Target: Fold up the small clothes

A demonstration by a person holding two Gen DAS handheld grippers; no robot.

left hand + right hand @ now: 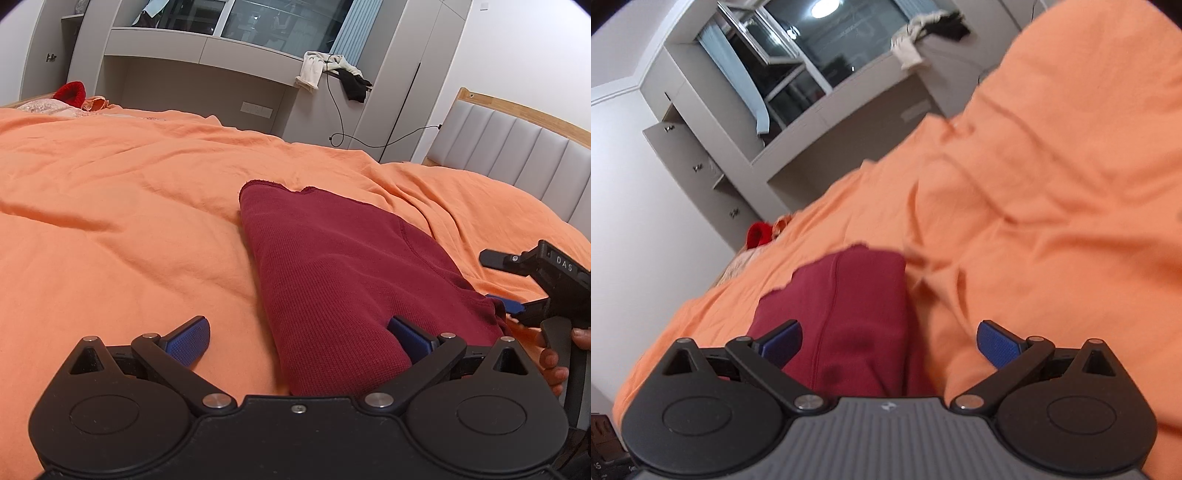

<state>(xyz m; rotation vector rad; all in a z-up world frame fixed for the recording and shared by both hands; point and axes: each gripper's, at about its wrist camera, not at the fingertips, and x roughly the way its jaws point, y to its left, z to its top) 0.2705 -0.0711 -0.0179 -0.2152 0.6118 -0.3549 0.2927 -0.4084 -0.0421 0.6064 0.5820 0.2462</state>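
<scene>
A dark red knit garment lies folded into a narrow strip on the orange bedspread. My left gripper is open at its near end, the left finger over the bedspread and the right finger against the cloth. In the right wrist view the garment lies between the open fingers of my right gripper, which holds nothing. The right gripper also shows in the left wrist view, open at the garment's right near corner.
A padded grey headboard stands at the right. Grey cabinets and a window are behind the bed, with clothes and a cable hanging off the ledge. A red item lies at the bed's far left.
</scene>
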